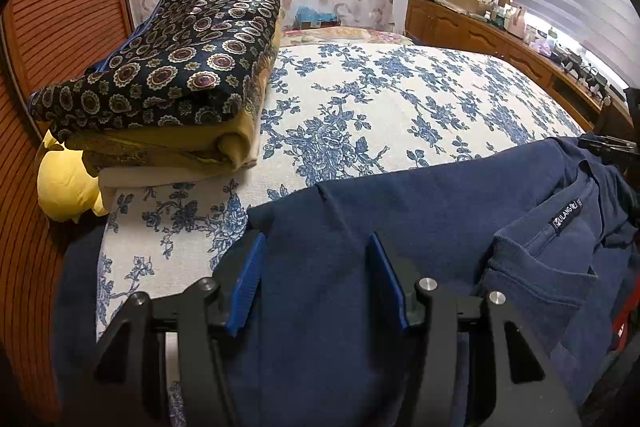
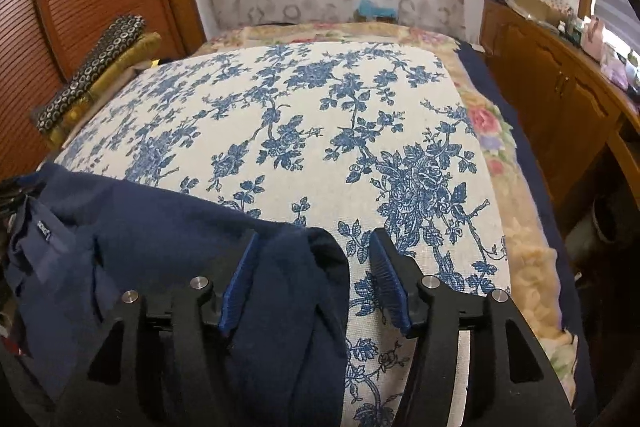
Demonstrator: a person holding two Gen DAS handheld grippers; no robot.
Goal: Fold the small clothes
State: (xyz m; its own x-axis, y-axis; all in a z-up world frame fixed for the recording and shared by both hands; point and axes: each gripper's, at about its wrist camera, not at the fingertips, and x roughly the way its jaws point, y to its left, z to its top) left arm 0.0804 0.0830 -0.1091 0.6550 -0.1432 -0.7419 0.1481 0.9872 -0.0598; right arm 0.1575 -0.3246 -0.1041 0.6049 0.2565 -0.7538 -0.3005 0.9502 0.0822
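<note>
A navy blue garment (image 1: 420, 207) lies at the near edge of a bed cover with blue flowers (image 1: 380, 99); its collar with a black label (image 1: 568, 213) is to the right. My left gripper (image 1: 317, 241) is open over the cloth, which passes flat between its blue pads (image 1: 250, 275) without being pinched. In the right wrist view the same garment (image 2: 140, 219) lies at the lower left. A rumpled fold of it sits between the fingers of my right gripper (image 2: 314, 235). That gripper is open, and its right pad (image 2: 386, 275) stands clear over the cover (image 2: 280, 115).
A pile of folded patterned fabrics (image 1: 180, 59) (image 2: 92, 75) sits at the bed's left side, above a yellow plush toy (image 1: 66, 183). A slatted wooden door (image 1: 60, 7) is on the left. A cluttered wooden dresser (image 1: 500, 39) (image 2: 560, 87) runs along the right.
</note>
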